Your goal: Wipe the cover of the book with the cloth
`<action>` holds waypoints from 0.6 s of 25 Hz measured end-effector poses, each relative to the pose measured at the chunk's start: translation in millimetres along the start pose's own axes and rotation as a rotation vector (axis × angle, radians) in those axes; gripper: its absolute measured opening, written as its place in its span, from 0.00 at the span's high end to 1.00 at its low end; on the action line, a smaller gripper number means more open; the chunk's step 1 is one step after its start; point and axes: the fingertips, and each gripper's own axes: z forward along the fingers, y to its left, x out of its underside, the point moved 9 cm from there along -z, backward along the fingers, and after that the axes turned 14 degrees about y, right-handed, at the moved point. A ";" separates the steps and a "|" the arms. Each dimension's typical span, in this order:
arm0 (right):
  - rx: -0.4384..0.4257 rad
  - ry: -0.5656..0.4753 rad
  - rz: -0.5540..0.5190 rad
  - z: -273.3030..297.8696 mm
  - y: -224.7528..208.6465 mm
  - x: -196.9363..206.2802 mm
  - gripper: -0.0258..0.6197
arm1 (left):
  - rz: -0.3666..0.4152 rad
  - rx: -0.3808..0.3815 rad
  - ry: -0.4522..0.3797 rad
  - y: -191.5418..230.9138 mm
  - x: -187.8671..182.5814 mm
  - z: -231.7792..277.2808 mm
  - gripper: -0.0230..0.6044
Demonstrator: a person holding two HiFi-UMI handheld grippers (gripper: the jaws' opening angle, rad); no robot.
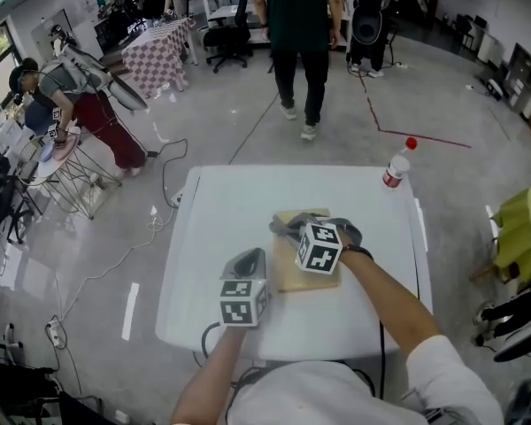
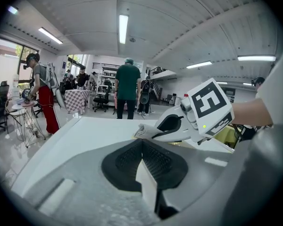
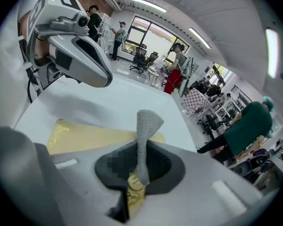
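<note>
Right gripper view: right gripper (image 3: pixel 140 169) pinches cloth (image 3: pixel 145 126) over book (image 3: pixel 87 136).

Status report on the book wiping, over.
Left gripper shut, empty, left of the book. Right gripper shut on cloth, over the book cover. Bottle at far corner, clear.

White table (image 1: pixel 221 237) as landmark. Plastic bottle (image 1: pixel 396 168), red cap, upright at far right corner. Person in dark green top (image 1: pixel 298 42) beyond far edge. Person in red trousers (image 1: pixel 80 104) far left. Checked tablecloth (image 1: pixel 159 56) beyond, left. Yellow-green seat (image 1: pixel 522 228) right. Cable (image 1: pixel 115 264) on floor, left.
</note>
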 end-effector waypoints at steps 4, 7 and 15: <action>-0.016 -0.014 0.013 -9.7 14.8 4.2 0.92 | 0.003 0.014 -0.005 -4.5 0.4 1.1 0.95; -0.021 -0.020 0.027 -14.2 26.4 8.6 0.91 | 0.008 0.024 0.002 -6.1 1.7 4.0 0.95; -0.046 -0.043 0.018 -32.5 60.2 13.6 0.92 | 0.018 0.055 -0.003 -10.8 -2.3 7.4 0.95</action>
